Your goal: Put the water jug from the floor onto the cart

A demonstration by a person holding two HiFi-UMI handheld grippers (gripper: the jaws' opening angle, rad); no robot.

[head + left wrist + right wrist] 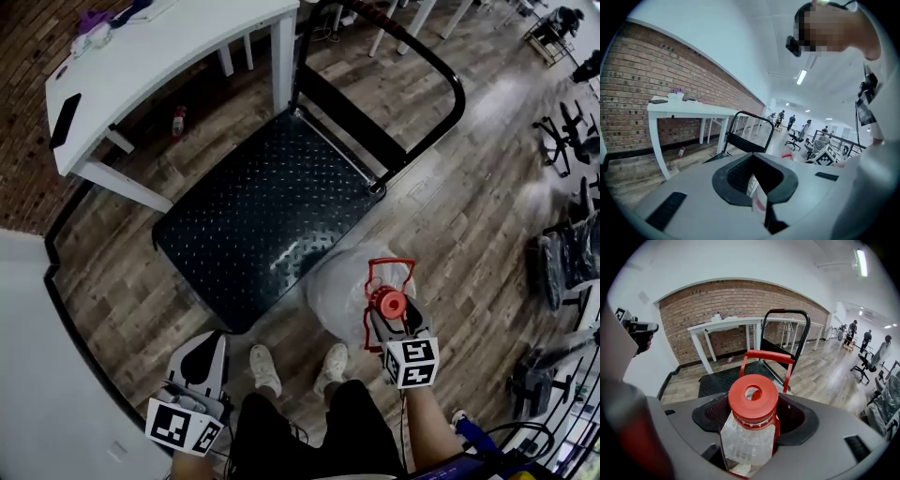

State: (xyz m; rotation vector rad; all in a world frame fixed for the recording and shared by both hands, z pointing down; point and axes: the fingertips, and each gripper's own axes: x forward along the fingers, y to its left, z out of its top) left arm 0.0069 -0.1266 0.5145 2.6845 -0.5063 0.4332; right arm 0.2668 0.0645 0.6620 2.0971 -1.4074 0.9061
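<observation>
Cart (272,216) sits mid-floor, its handle (412,84) at the far right end. Behind it on the left stands the table (159,56), with a phone (66,120) on top. The water jug (342,281) is just beside the cart's near right corner, its neck between the right gripper's (388,314) jaws. The left gripper (202,349) is at near left.

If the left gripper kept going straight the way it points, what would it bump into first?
Most likely the black cart standing ahead of it, though depth is hard to judge from here.
</observation>
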